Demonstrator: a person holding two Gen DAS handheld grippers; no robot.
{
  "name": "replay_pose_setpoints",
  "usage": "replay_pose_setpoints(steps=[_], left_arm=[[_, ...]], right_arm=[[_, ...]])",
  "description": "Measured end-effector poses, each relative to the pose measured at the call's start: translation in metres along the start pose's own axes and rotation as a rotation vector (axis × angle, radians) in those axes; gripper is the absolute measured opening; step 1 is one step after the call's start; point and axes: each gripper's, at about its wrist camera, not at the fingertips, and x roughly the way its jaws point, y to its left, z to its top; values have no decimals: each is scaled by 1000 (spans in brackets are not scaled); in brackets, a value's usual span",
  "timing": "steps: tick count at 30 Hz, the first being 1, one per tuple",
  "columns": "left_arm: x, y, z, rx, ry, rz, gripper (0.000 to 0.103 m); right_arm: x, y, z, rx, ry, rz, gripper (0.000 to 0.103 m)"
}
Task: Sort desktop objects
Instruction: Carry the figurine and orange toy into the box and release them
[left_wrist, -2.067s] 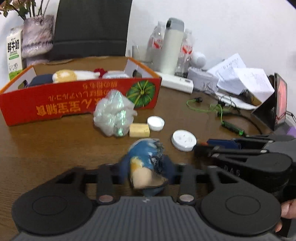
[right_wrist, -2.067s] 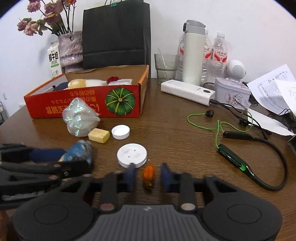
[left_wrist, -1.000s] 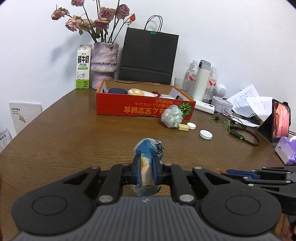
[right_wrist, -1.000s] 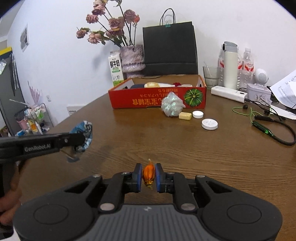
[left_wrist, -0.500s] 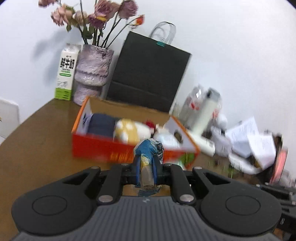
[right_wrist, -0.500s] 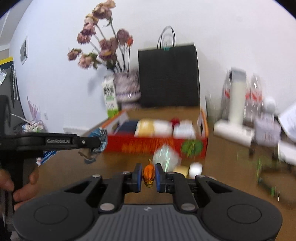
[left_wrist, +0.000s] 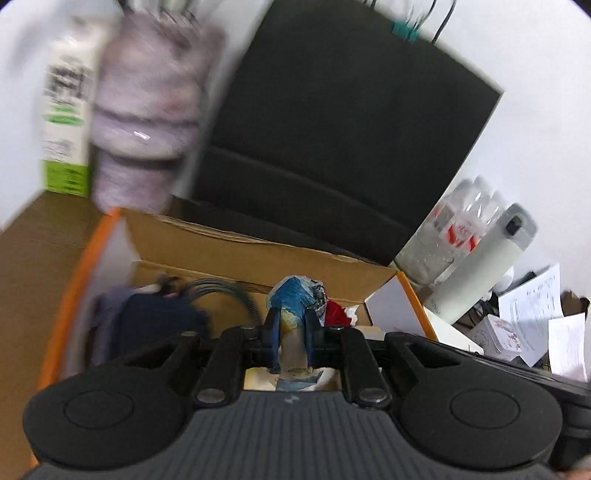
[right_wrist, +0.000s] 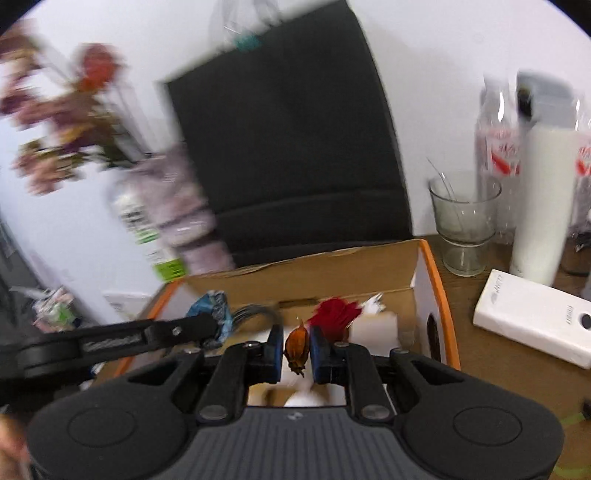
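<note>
My left gripper (left_wrist: 291, 332) is shut on a crumpled blue wrapper (left_wrist: 295, 295) and holds it over the open orange cardboard box (left_wrist: 258, 254). My right gripper (right_wrist: 296, 349) is shut on a small orange-brown dried petal (right_wrist: 296, 347), also above the box (right_wrist: 432, 273). In the right wrist view the left gripper (right_wrist: 212, 325) reaches in from the left with the blue wrapper (right_wrist: 210, 301). The box holds a dark blue pouch (left_wrist: 155, 328), a coiled cable (left_wrist: 221, 291), a red item (right_wrist: 336, 314) and white pieces.
A black paper bag (left_wrist: 332, 129) stands behind the box, with a vase (left_wrist: 147, 110) and a milk carton (left_wrist: 62, 110) to its left. To the right are a glass (right_wrist: 465, 229), a white flask (right_wrist: 543, 199), water bottles, a white power bank (right_wrist: 532, 321) and papers (left_wrist: 535, 314).
Both grippers have moved forward from above the table to over the box, still holding the wrapper and the petal. The box and the bag now fill the views.
</note>
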Motion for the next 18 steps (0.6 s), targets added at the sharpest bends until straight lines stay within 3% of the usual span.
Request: replay_pose_setpoints(steps=[2, 3, 4, 5, 6, 7, 10, 14, 16, 18], left_arm=[[25, -4, 8, -5, 36, 24, 18], [34, -5, 11, -3, 29, 27, 34], [41, -7, 13, 10, 12, 14, 60], [45, -9, 15, 35, 8, -4, 69], [46, -11, 16, 56, 7, -6, 78], [42, -12, 17, 71, -6, 2, 80], [23, -9, 18, 84, -51, -3, 88], [-14, -9, 11, 66, -97, 37, 92], [-38, -14, 2, 89, -125, 71, 101], [-64, -16, -13, 96, -173, 95, 103]], right_arm=[[26, -10, 15, 13, 20, -44, 16], [38, -15, 21, 7, 24, -88, 18], [46, -18, 26, 4, 24, -129, 23], [53, -22, 30, 3, 27, -169, 33], [59, -26, 33, 4, 44, -193, 55], [61, -28, 35, 10, 55, -198, 60], [46, -33, 29, 8, 8, -126, 64], [18, -29, 16, 9, -21, -107, 67], [-3, -21, 3, -16, -35, -102, 68], [-23, -14, -9, -52, -53, -89, 70]])
